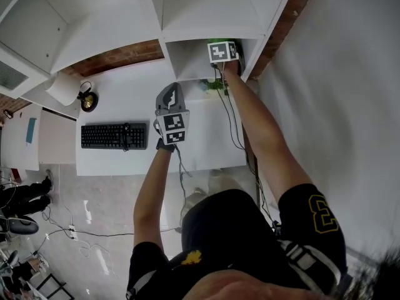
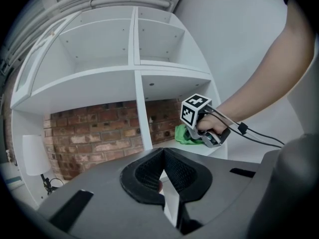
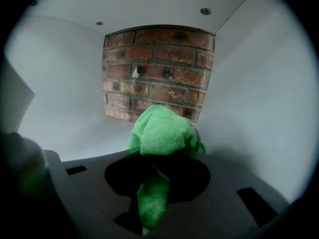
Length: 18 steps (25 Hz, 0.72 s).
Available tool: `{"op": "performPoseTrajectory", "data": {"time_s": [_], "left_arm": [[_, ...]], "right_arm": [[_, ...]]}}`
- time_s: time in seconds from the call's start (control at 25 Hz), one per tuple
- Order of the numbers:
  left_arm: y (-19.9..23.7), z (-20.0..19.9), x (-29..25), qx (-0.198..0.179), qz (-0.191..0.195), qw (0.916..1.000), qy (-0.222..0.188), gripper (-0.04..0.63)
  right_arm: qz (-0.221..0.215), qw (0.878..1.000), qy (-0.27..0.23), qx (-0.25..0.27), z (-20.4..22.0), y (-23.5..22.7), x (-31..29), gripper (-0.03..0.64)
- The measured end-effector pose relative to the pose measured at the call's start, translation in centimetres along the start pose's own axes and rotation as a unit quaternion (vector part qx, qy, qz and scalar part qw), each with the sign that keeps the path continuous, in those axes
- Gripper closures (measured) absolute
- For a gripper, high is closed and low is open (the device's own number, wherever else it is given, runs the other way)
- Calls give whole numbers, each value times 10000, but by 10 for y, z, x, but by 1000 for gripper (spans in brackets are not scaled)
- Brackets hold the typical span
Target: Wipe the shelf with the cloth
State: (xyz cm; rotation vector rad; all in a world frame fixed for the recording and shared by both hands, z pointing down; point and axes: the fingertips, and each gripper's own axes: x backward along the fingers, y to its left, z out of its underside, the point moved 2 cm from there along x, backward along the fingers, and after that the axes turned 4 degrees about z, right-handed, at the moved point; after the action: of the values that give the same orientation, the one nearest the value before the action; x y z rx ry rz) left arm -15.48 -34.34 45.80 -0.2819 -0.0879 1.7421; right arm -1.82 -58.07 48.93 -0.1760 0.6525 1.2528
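Observation:
A bunched green cloth [image 3: 162, 131] is pinched in my right gripper [image 3: 157, 171], with a strip of it hanging back between the jaws. The cloth rests on the floor of the white shelf's [image 1: 194, 61] lower right compartment, close to the brick back wall [image 3: 159, 73]. In the head view the right gripper [image 1: 226, 64] reaches into that compartment, and the cloth [image 1: 214, 85] shows just below it. The left gripper view shows that gripper [image 2: 202, 126] and the cloth [image 2: 188, 135] from outside. My left gripper [image 1: 170, 95] hovers over the white desk in front of the shelf, shut and holding nothing.
On the white desk [image 1: 125, 92] lie a black keyboard [image 1: 114, 135], a white lamp shade [image 1: 62, 87] and a small black round object [image 1: 87, 100]. Cables [image 1: 234, 124] trail from the right gripper across the desk. The compartment's side walls [image 3: 259, 108] stand close on both sides.

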Motion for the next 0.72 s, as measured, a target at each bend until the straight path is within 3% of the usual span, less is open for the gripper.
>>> {"op": "performPoseTrajectory", "data": {"time_s": [0.24,0.48,0.72], "left_arm": [[2,3,9,136,61,9999,0,577],[-7,8,21,248,139,9996,-20,577],[-9,7,36,313,116,9994,-64,577]], "right_arm": [[-131,9994,-264,-153,-2,3,9,523],[-128,9963,-847,117,-14,14,37,523],[-619,9905,-1189,300,-26,62,59,523]]}}
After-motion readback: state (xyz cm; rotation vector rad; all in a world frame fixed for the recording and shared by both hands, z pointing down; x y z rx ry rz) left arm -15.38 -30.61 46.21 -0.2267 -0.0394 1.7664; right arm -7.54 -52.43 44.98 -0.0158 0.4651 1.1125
